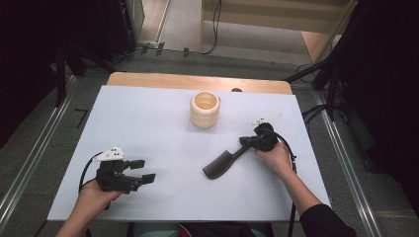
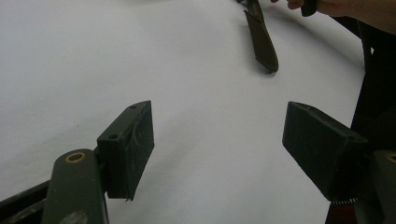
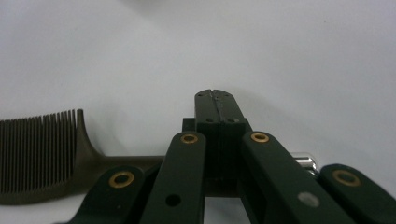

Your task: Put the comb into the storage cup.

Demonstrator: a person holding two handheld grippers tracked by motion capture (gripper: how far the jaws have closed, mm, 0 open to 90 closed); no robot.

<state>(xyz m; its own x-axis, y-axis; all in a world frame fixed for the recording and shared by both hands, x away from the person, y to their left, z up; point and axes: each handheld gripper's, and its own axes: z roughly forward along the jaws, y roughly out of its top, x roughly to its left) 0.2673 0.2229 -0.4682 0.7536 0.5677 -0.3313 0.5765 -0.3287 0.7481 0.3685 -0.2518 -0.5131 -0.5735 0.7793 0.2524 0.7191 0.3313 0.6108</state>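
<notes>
- Nearest me, the left gripper (image 1: 143, 171) hovers over bare sheet, jaws spread, nothing between them.
- Right gripper (image 1: 245, 142): I see its jaws pressed together on the comb (image 1: 223, 164) handle, whose end they hide.
- One comb lies mid-table (image 1: 148, 123), teeth partly cut off in the right gripper view.
- One ribbed cream cup (image 1: 204, 109) stands beyond, well apart.

White-topped wooden table (image 1: 148, 123) on grey floor (image 1: 29, 148), surroundings seemingly dark.
</notes>
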